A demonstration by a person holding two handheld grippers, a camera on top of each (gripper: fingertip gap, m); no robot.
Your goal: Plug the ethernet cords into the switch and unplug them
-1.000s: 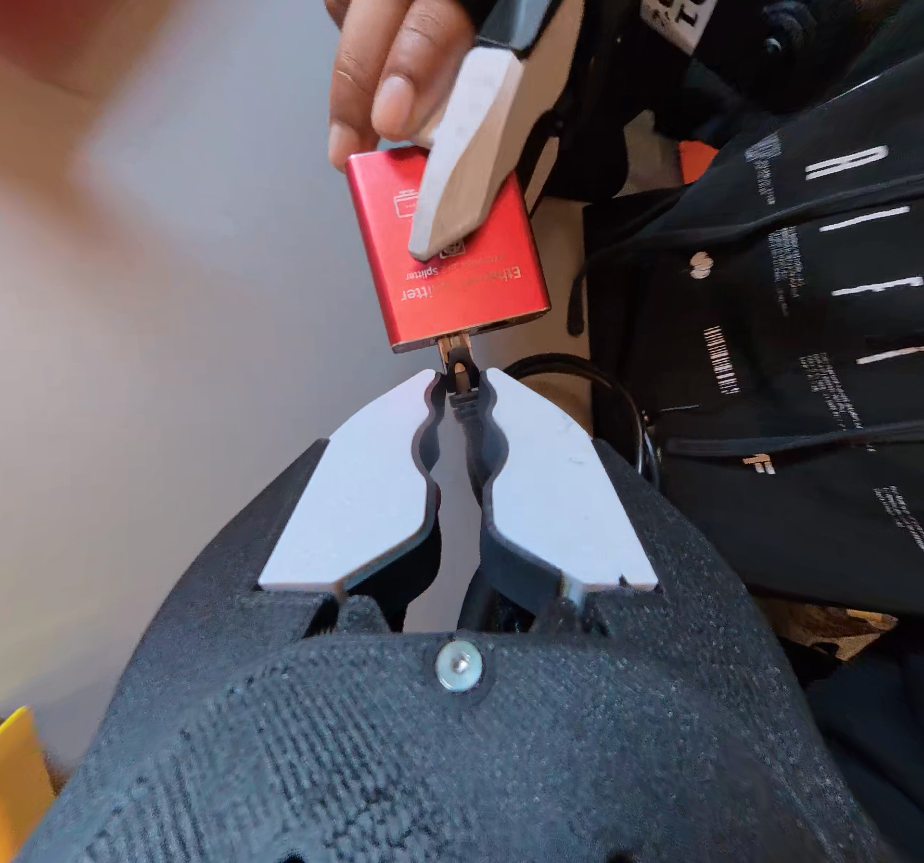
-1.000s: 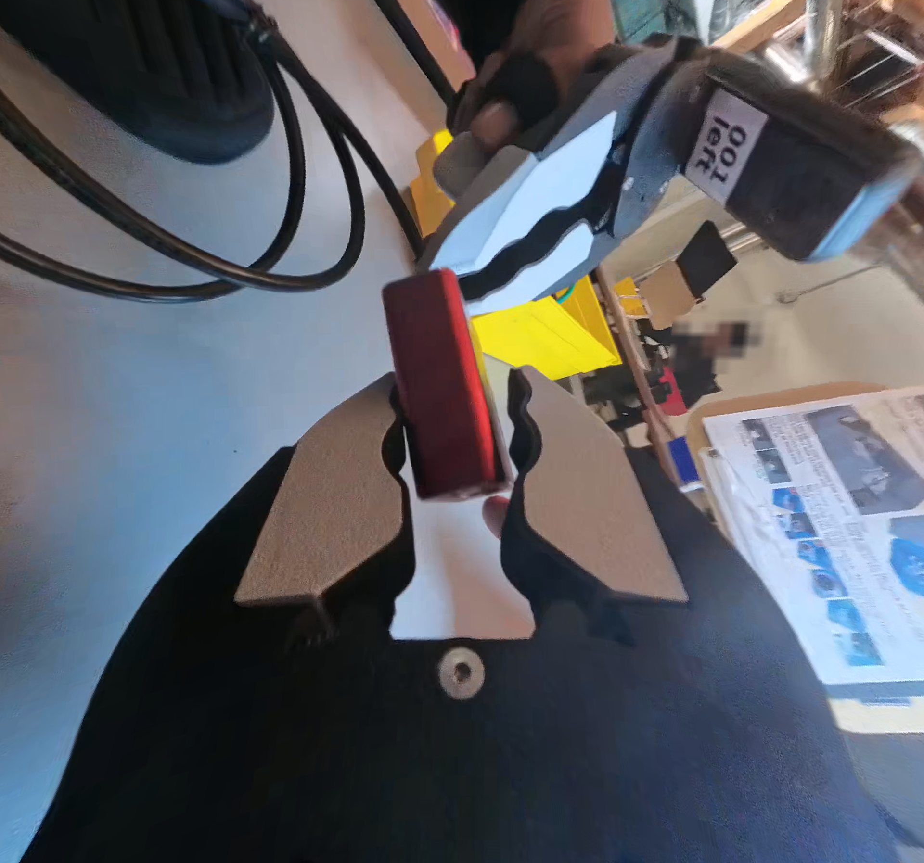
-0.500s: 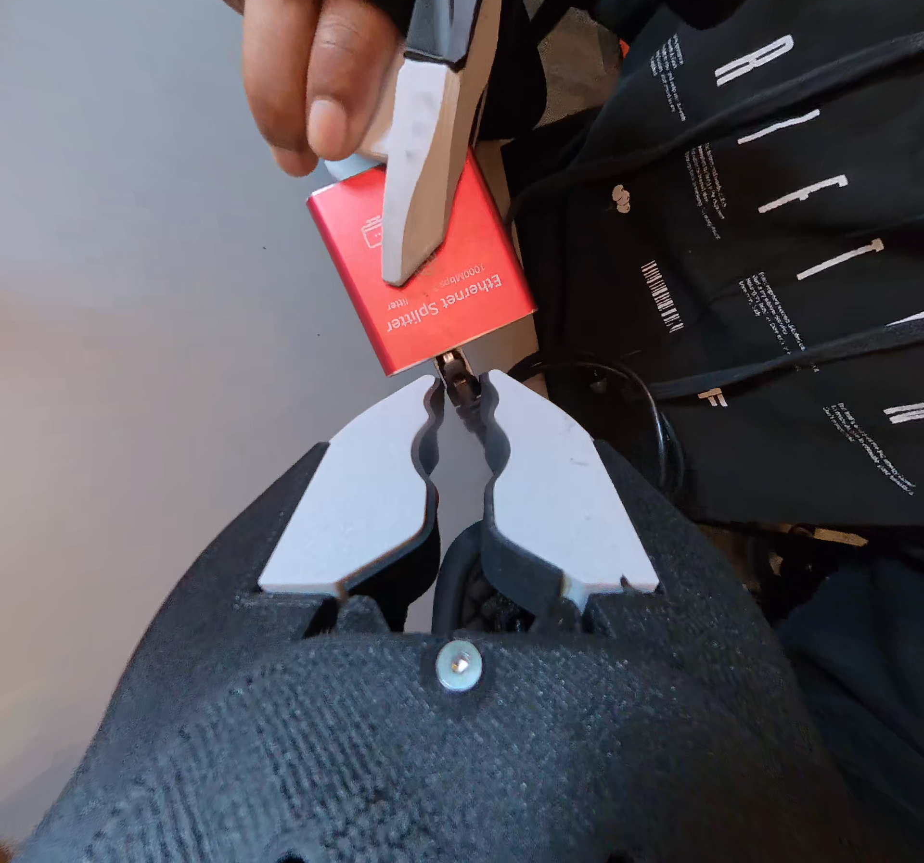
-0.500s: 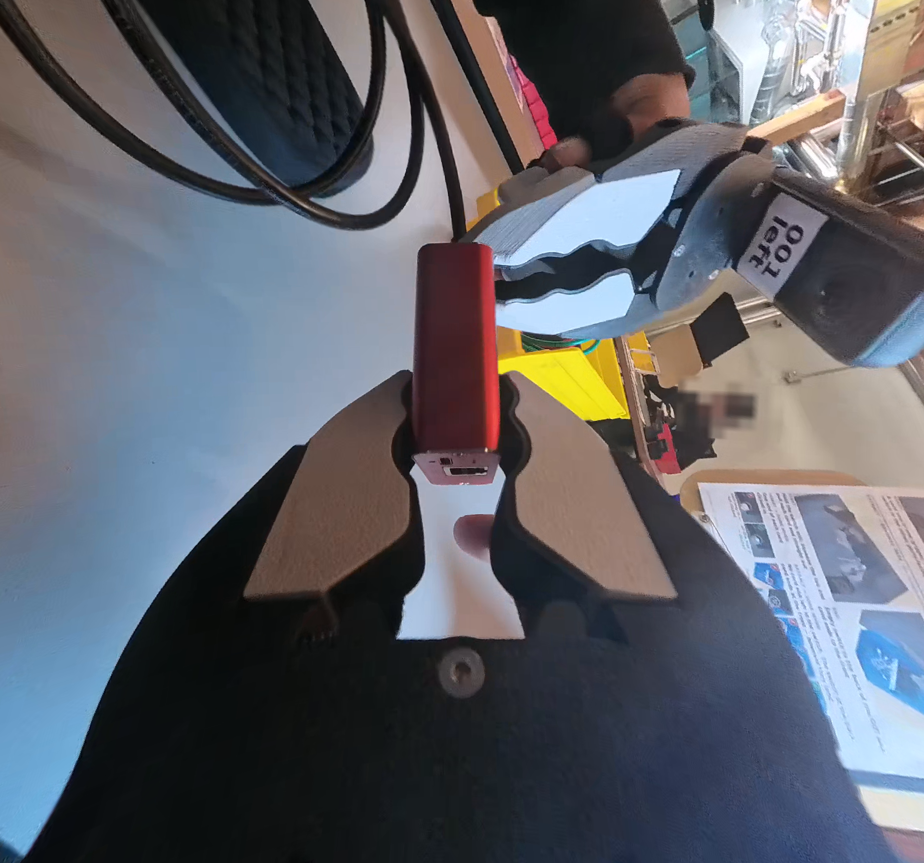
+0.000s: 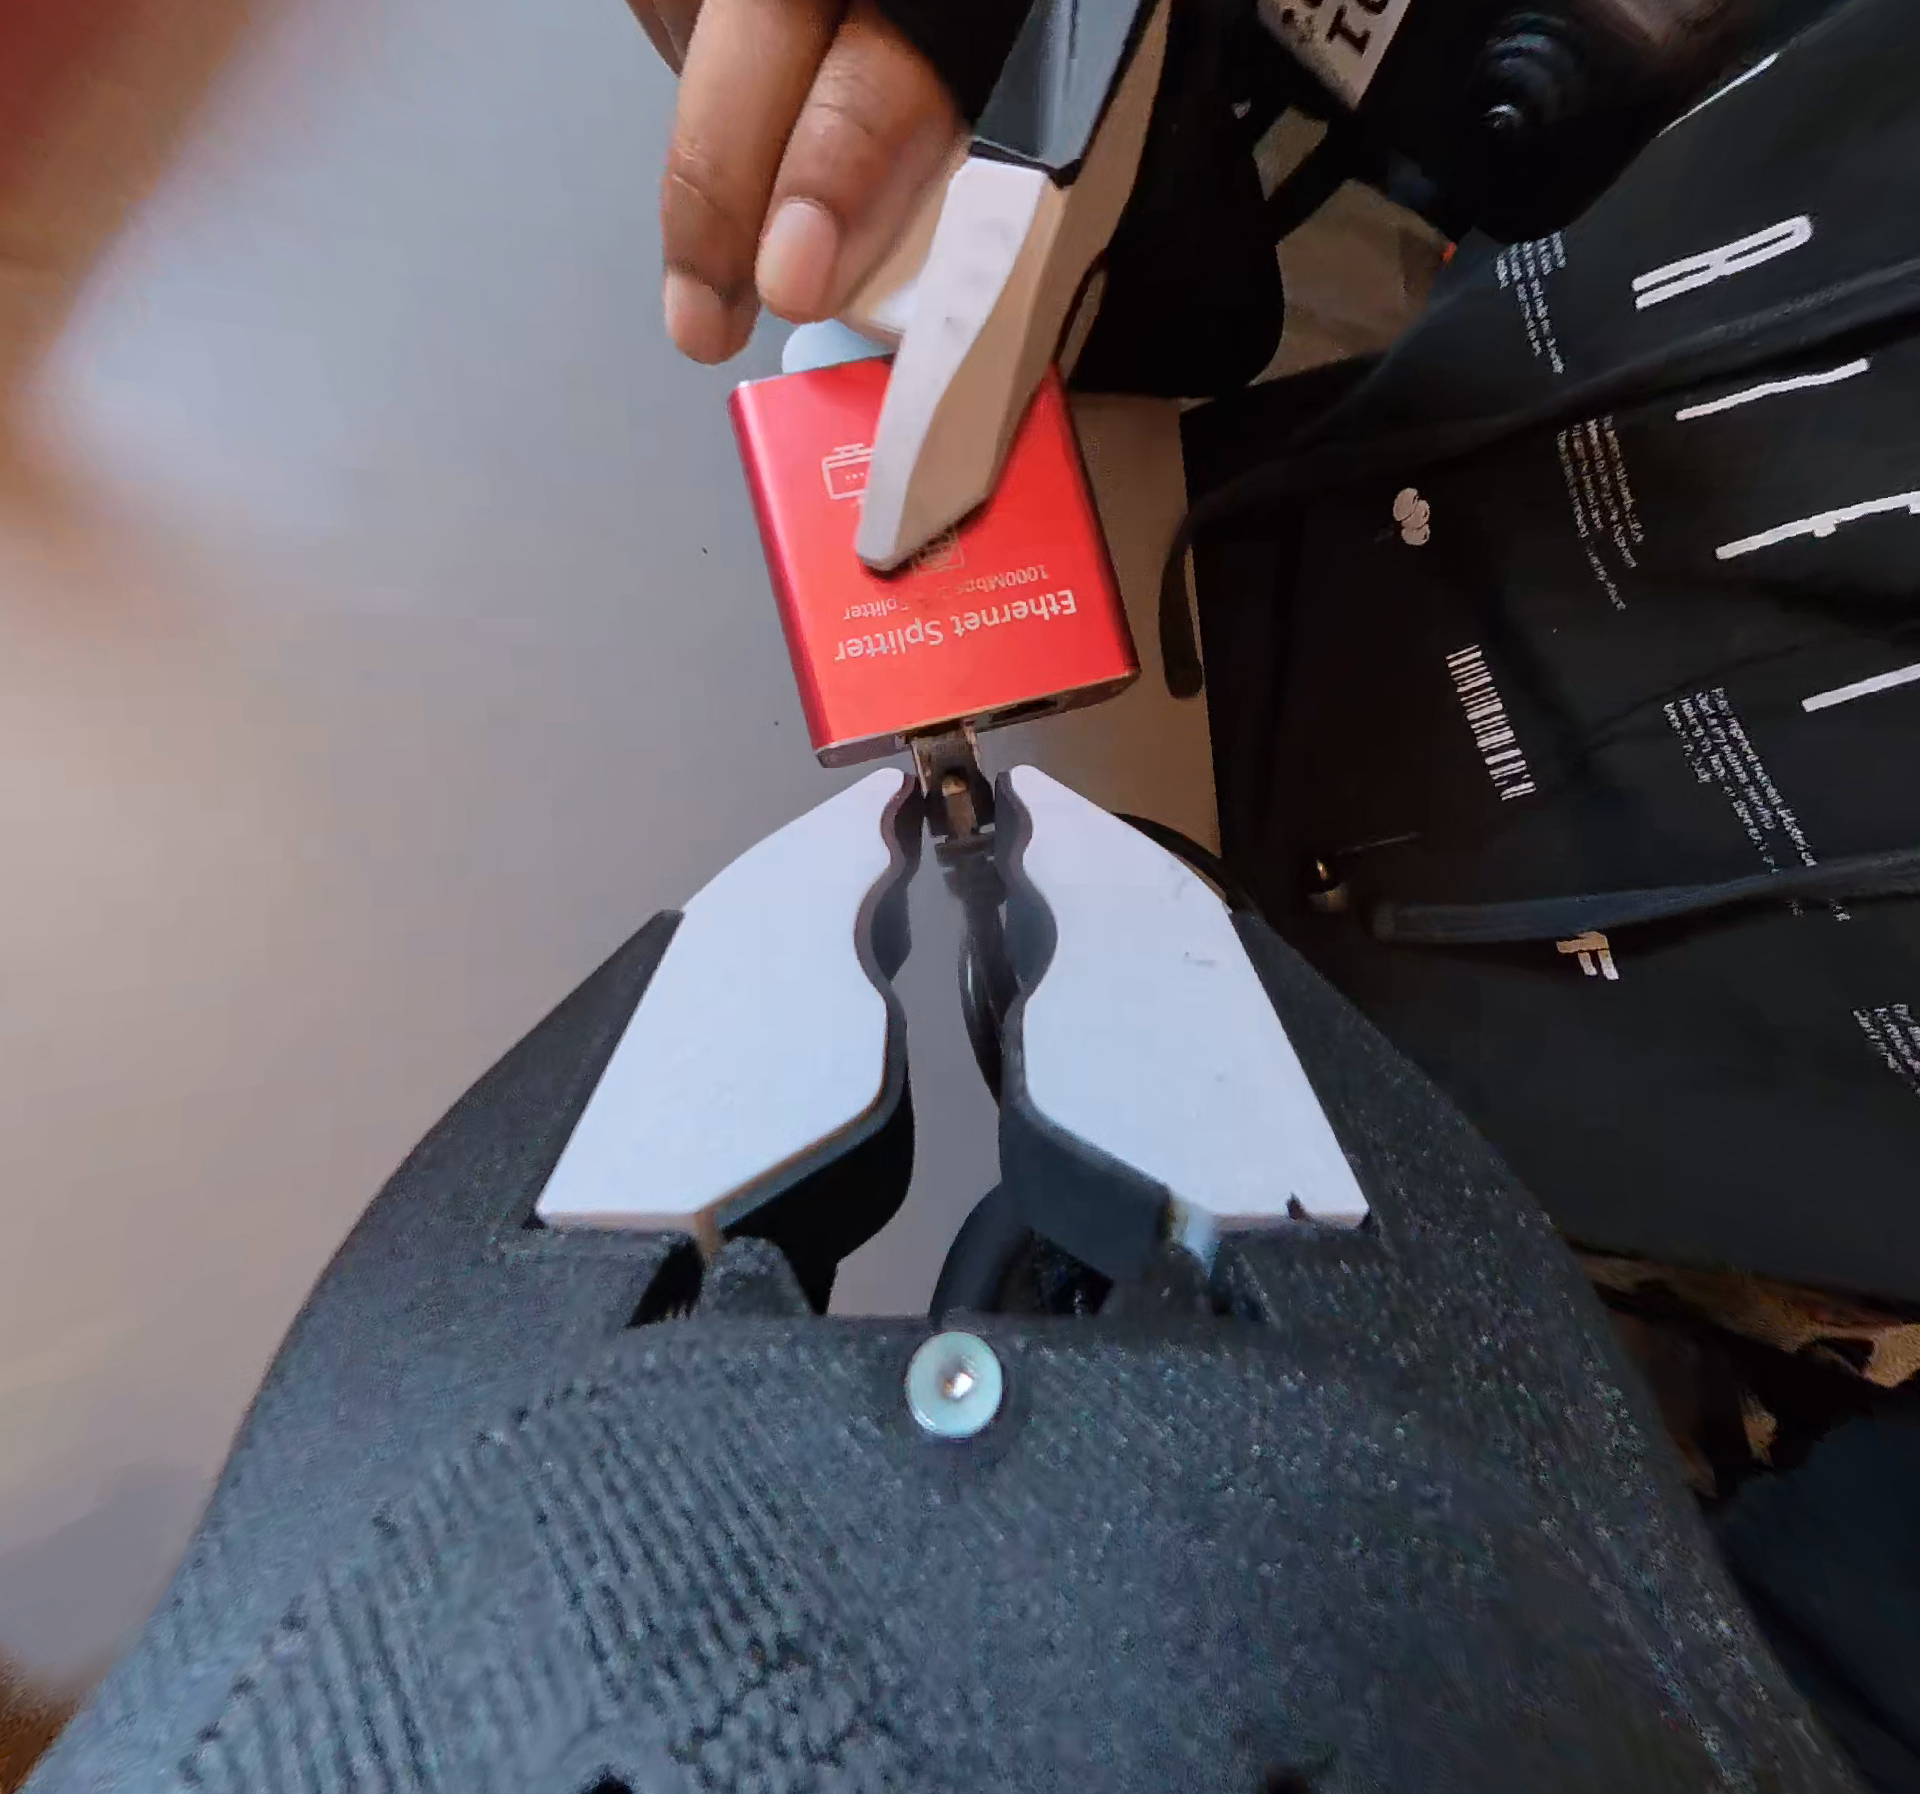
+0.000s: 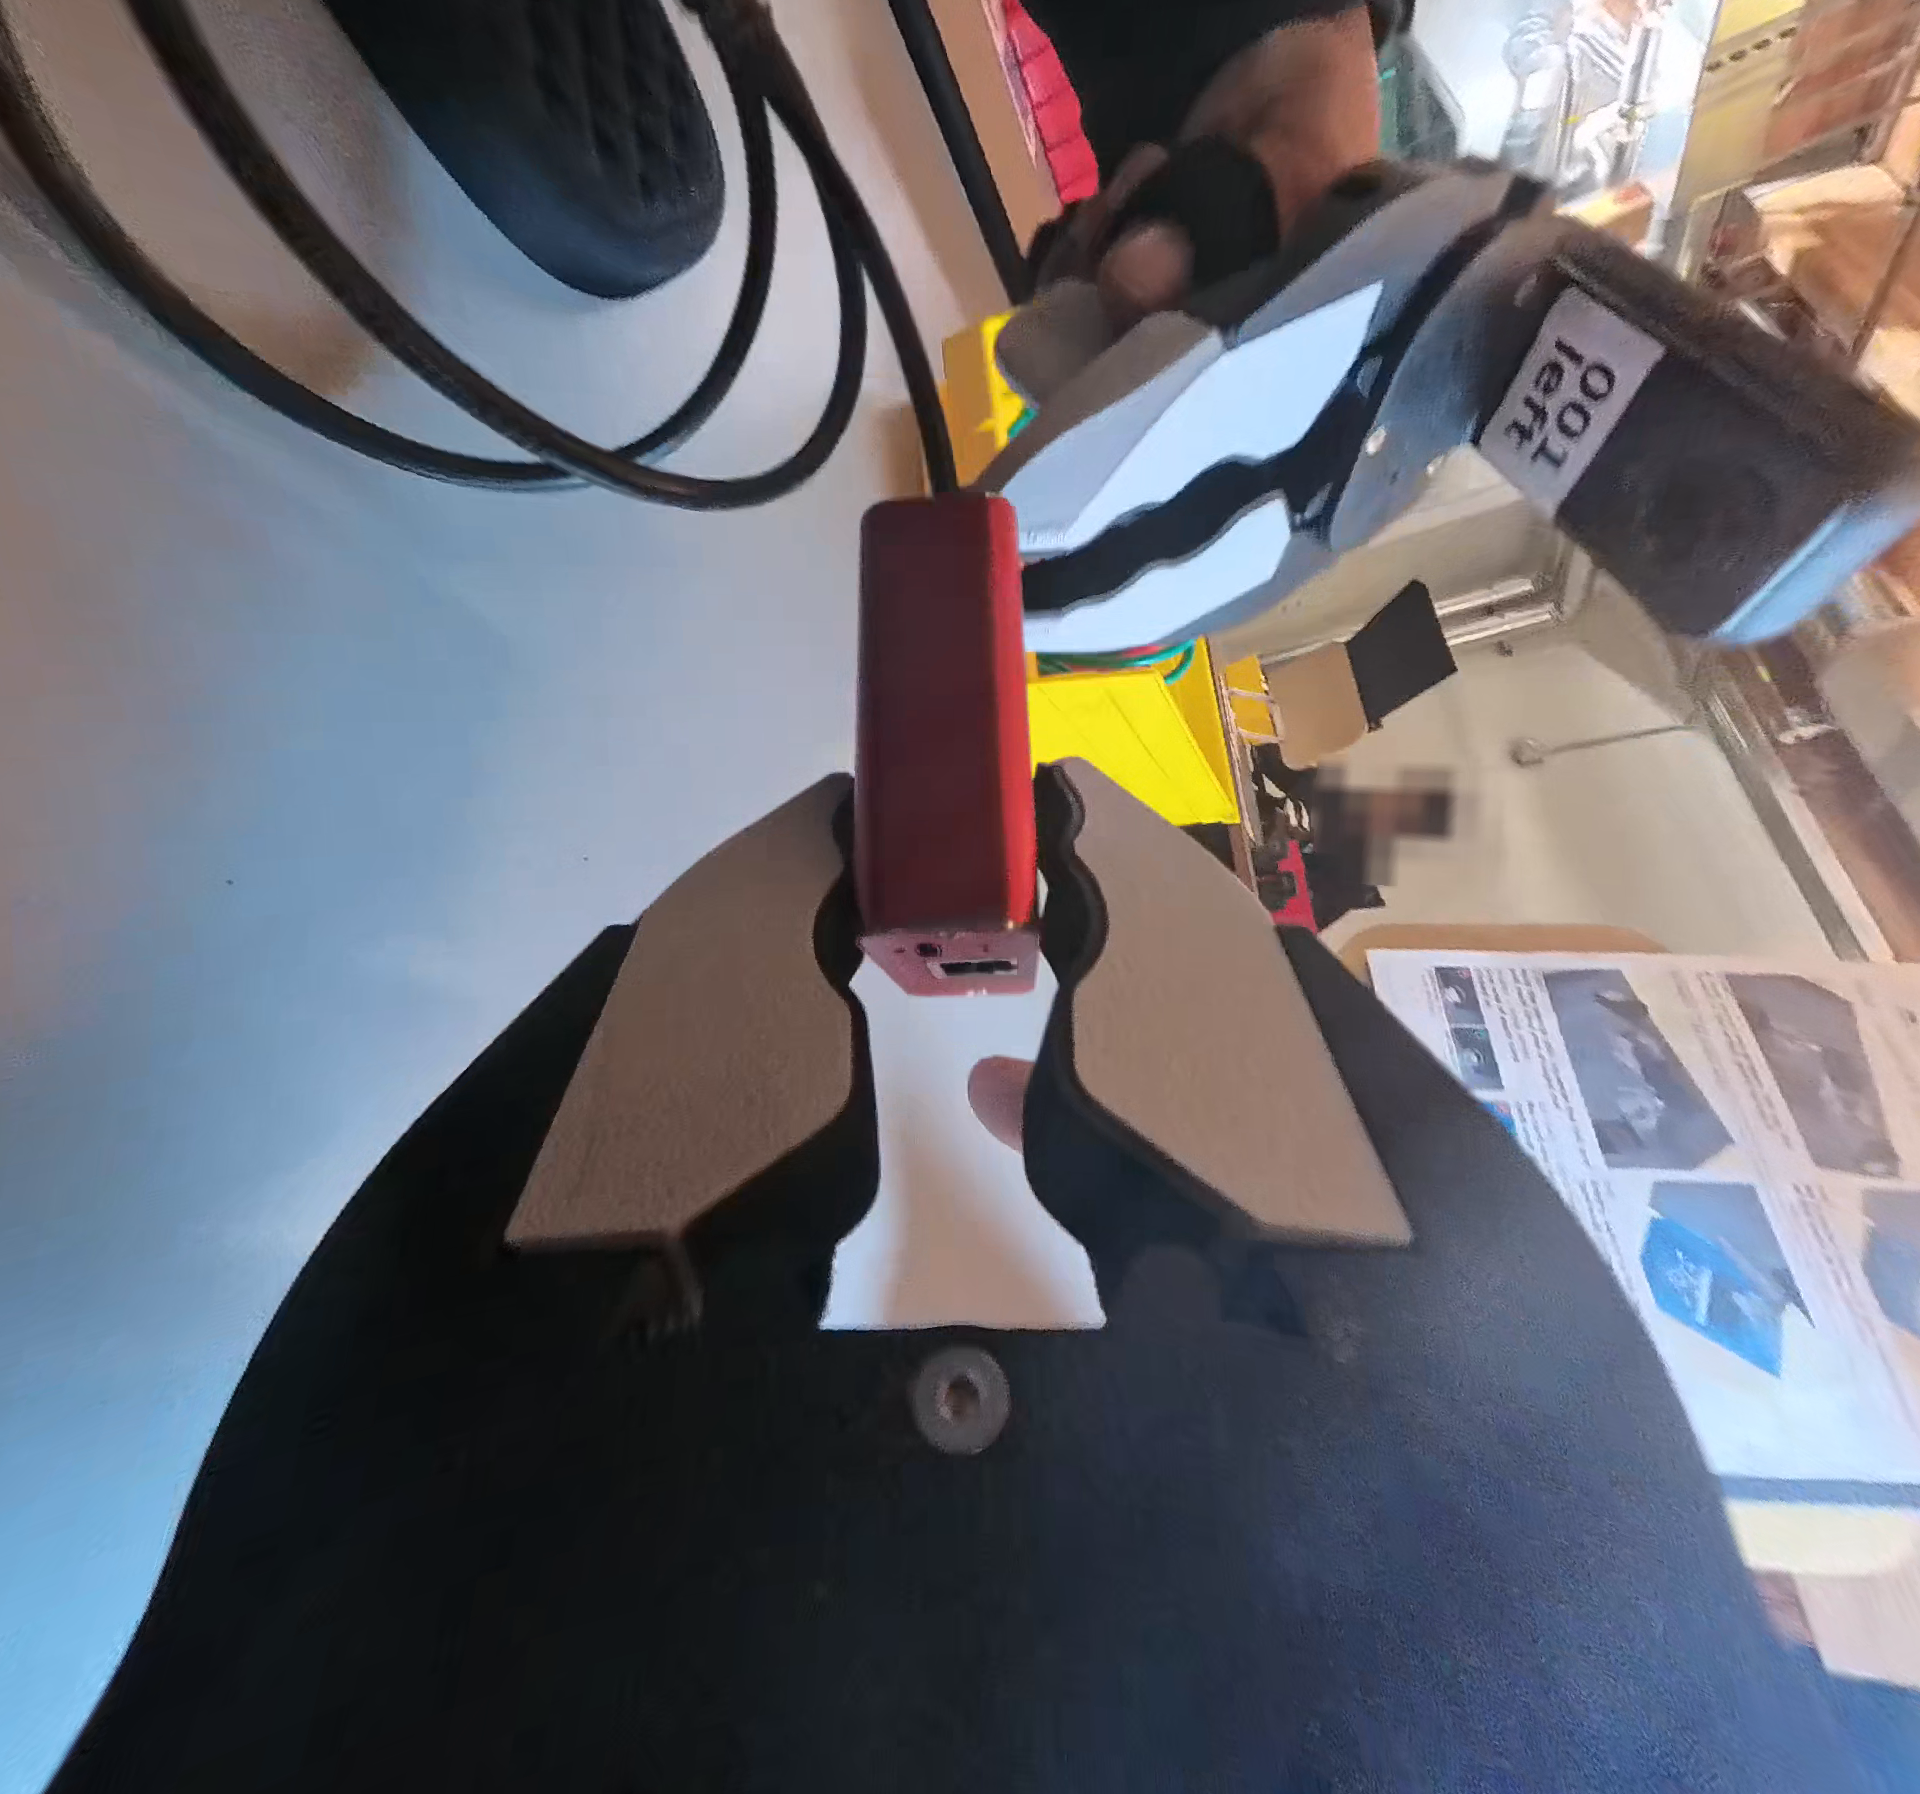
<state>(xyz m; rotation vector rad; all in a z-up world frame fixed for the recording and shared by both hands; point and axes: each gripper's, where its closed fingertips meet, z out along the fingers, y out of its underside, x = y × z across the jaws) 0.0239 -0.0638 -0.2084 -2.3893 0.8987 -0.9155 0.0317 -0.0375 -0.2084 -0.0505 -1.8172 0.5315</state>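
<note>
The pale desk lies behind with black cable loops on it. Above it the right gripper pinches the red switch by its flat faces, bracing it in the air with a port turned toward the left gripper, whose fingers clamp the ethernet plug at that port, likely to push or pull along its axis
</note>
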